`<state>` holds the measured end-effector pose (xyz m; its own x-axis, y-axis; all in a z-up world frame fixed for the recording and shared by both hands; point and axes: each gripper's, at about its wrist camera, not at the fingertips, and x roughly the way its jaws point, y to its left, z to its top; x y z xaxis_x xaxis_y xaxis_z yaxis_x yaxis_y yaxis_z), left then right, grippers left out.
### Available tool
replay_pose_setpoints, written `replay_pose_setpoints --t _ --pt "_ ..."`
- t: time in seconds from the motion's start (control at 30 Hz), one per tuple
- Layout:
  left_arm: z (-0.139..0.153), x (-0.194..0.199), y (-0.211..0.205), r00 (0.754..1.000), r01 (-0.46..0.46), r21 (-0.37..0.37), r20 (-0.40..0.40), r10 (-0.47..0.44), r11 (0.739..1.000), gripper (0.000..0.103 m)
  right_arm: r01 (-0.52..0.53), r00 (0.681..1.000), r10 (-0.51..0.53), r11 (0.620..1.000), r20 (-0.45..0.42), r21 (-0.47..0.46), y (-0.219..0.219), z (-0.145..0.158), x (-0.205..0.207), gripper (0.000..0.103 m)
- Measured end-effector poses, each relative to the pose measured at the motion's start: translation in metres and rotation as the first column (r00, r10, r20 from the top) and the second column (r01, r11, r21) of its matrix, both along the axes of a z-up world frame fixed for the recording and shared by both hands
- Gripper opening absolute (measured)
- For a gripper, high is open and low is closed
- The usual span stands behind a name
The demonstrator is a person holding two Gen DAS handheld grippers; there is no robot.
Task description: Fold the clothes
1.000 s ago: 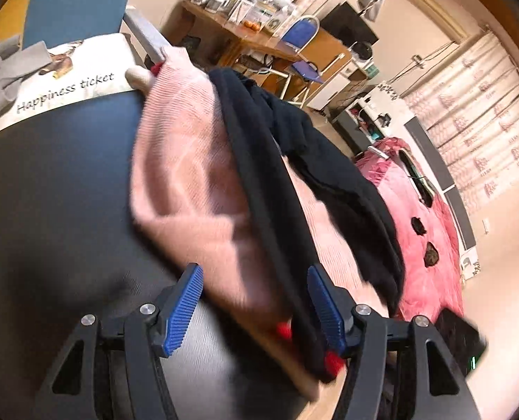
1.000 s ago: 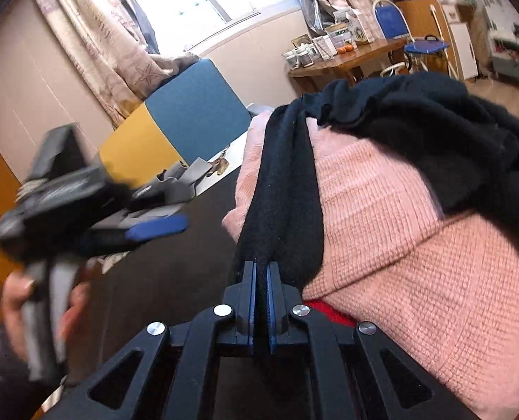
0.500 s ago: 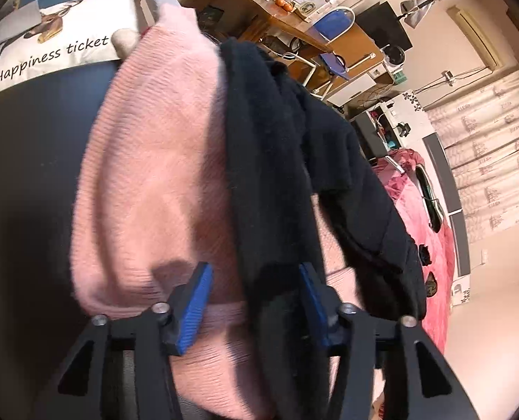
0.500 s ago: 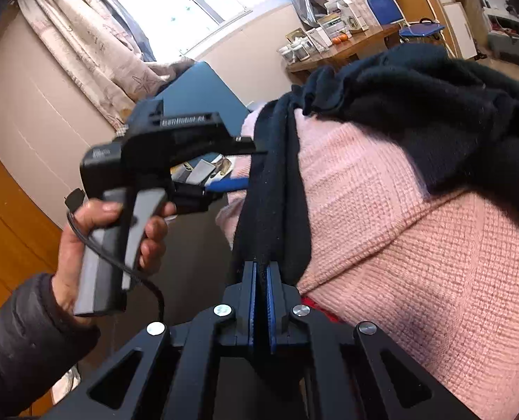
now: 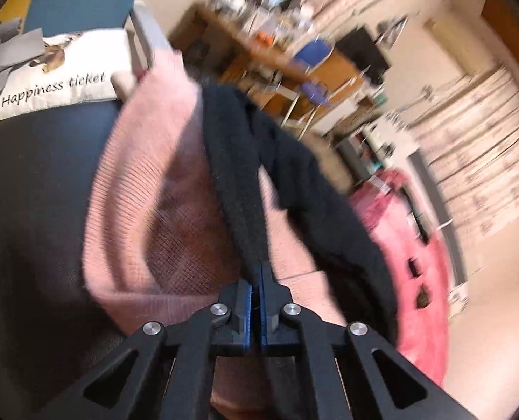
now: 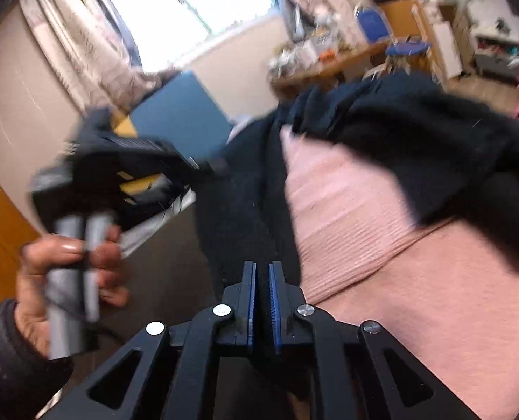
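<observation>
The black table (image 5: pixel 32 182) fills the left side of your left wrist view. A white cloth (image 5: pixel 56 80) with the words "Happiness ticket" lies at its far edge, and a blue and yellow chair back (image 6: pixel 182 112) stands behind it.

The pink knit sweater (image 5: pixel 137 189) is the biggest piece of clothing. It lies in a soft heap on the table, and its near edge curls up so you can see inside it. In your right wrist view the pink sweater (image 6: pixel 381 262) spreads wide on the right side.

A black garment (image 5: pixel 238 182) lies on top of the pink one. One long black strip runs toward you, and the rest falls off to the right. In the right wrist view the black garment (image 6: pixel 416 133) is bunched up over the pink knit.

Your left tool (image 5: pixel 256 297) is squeezed tight on the black strip, with its blue pads pressed on the cloth. Your right tool (image 6: pixel 262 301) is nearly closed too, and the black cloth (image 6: pixel 245 210) runs down between its blue pads.

From the right wrist view, your left hand (image 6: pixel 67 273) grips the grey handle of the left tool (image 6: pixel 203 169), whose tip meets the black cloth. This part looks blurry.

Far back, a wooden desk (image 5: pixel 276 56) holds many small things.
</observation>
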<state>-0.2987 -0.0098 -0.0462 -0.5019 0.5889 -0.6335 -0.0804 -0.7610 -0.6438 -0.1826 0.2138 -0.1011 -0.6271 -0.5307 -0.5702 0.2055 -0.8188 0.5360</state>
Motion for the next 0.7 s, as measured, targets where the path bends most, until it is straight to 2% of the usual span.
replay_pose_setpoints --t 0.1,0.2,0.3,0.43,0.57,0.6,0.63,0.67,0.7 --pt "0.019 0.027 -0.030 0.998 -0.019 0.037 -0.052 0.021 0.999 0.001 -0.107 0.994 0.108 0.994 0.024 -0.020 -0.032 -0.007 0.010 0.006" --pt "0.025 0.059 -0.065 0.997 -0.039 0.068 -0.069 0.044 0.997 0.000 -0.185 0.982 0.187 0.982 0.042 -0.041 -0.059 -0.011 0.022 0.003" --pt "0.015 0.096 -0.090 0.997 -0.040 0.009 -0.067 0.041 0.999 0.000 -0.143 0.990 0.143 0.990 0.019 -0.010 -0.046 0.003 0.015 0.003" --pt "-0.016 0.133 -0.116 0.999 -0.034 -0.107 -0.017 0.033 0.994 0.000 -0.084 0.996 0.085 0.996 -0.015 0.030 -0.029 0.022 0.007 0.003" --pt "-0.051 0.162 -0.137 0.999 -0.027 -0.126 0.041 0.032 0.992 0.010 -0.024 0.998 0.028 0.997 -0.051 0.068 -0.012 0.042 -0.001 0.005" --pt "-0.057 0.169 -0.140 0.998 -0.032 -0.122 0.045 0.037 0.992 0.012 -0.009 0.998 0.014 0.997 -0.060 0.077 -0.007 0.046 -0.004 0.017" --pt "-0.061 0.173 -0.143 0.998 -0.035 -0.125 0.041 0.040 0.992 0.014 0.006 0.998 0.000 0.996 -0.069 0.086 -0.003 0.051 -0.006 0.046" --pt "-0.064 0.177 -0.145 0.998 -0.038 -0.129 0.036 0.043 0.991 0.015 0.050 0.995 -0.042 0.994 -0.089 0.097 0.011 0.060 -0.019 0.065" --pt "-0.067 0.176 -0.146 0.999 -0.039 -0.137 0.028 0.043 0.990 0.016 0.097 0.990 -0.087 0.991 -0.108 0.097 0.027 0.069 -0.035 0.088"
